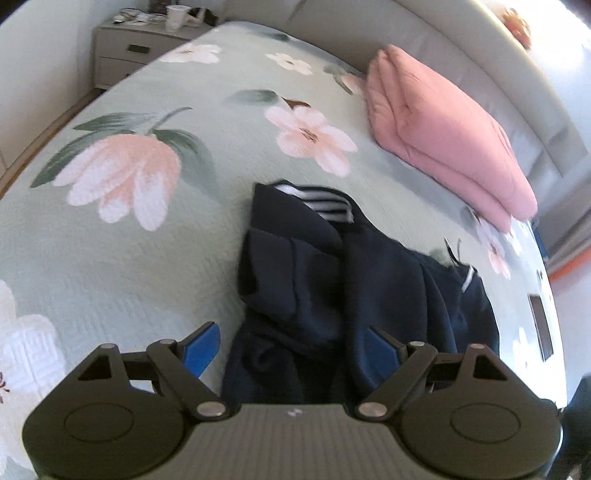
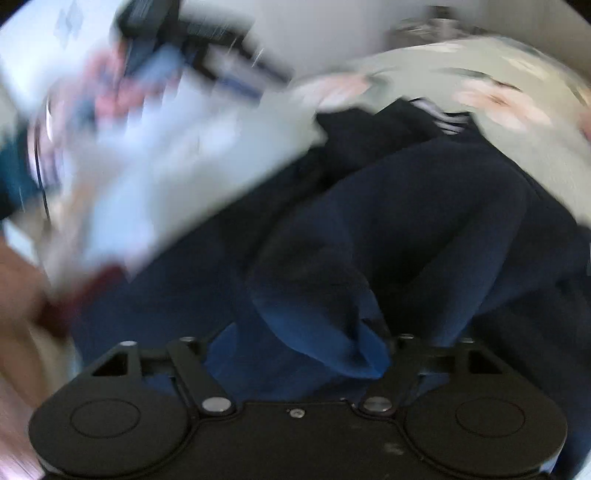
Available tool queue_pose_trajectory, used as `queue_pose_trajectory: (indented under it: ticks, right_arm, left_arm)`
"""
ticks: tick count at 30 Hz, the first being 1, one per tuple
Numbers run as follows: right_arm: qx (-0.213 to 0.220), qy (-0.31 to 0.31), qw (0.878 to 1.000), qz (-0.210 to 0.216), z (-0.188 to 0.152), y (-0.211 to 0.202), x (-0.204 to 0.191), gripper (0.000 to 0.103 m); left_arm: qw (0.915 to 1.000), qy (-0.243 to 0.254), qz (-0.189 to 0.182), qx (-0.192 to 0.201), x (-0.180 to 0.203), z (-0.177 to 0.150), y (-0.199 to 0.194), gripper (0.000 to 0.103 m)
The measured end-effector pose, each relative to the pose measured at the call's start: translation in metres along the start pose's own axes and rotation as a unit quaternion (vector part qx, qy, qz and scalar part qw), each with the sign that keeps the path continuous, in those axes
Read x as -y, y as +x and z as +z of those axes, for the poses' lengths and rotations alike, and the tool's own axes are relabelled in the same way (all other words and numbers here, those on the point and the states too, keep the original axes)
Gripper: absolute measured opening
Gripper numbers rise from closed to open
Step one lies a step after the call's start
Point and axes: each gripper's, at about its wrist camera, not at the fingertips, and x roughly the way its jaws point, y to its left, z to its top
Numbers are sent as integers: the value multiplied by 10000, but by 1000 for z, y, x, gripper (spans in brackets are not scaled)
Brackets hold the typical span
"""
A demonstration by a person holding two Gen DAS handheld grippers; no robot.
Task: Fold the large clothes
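Note:
A navy garment (image 1: 332, 288) with a white-striped collar (image 1: 325, 205) lies crumpled on the floral bedspread (image 1: 147, 240). My left gripper (image 1: 291, 347) hovers over its near end, jaws wide open, blue pads (image 1: 201, 349) on either side of the cloth without pressing it. The right wrist view is heavily blurred; the same navy garment (image 2: 406, 221) fills most of it. There my right gripper (image 2: 295, 354) stands wide, and a rumpled fold of the cloth (image 2: 321, 317) bulges up between its fingers, leaning on the right one. I see no pinch on it.
A folded pink quilt (image 1: 443, 140) rests by the padded headboard (image 1: 461, 48) at the right. A grey nightstand (image 1: 122, 51) with a plastic cup (image 1: 173, 16) stands beyond the bed's far corner. A pale smeared shape (image 2: 147, 147) covers the right wrist view's upper left.

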Motion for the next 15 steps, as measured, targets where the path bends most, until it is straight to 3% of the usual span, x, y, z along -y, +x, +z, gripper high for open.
queue_pose_trajectory:
  ticks: [2, 5, 7, 9, 11, 13, 14, 15]
  right_arm:
    - [692, 694, 9948, 288, 1, -21, 14, 98]
    - [1328, 1701, 9762, -224, 3, -34, 45, 103]
    - [1442, 2892, 9438, -691, 1, -27, 80, 103]
    - [1516, 3685, 9161, -451, -2, -11, 104, 103]
    - [1410, 3821, 9131, -191, 4, 11, 110, 103]
    - [771, 3769, 9224, -336, 19, 35, 105, 102]
    - [435, 3669, 9288, -291, 24, 47, 100, 91]
    - [394, 3483, 9358, -368, 28, 51, 89, 75]
  left_arm:
    - [9999, 116, -43, -69, 8, -4, 7, 87]
    - [9990, 296, -112, -306, 24, -15, 24, 87]
    - [9970, 459, -207, -585, 36, -27, 40, 87]
    - [9941, 539, -327, -879, 44, -40, 55, 87]
    - [9908, 570, -403, -1157, 50, -52, 69, 85]
    - [9897, 627, -367, -1234, 52, -59, 74, 83]
    - [9898, 674, -351, -1206, 53, -61, 72, 83]
    - [9900, 726, -337, -1158, 53, -60, 69, 83]
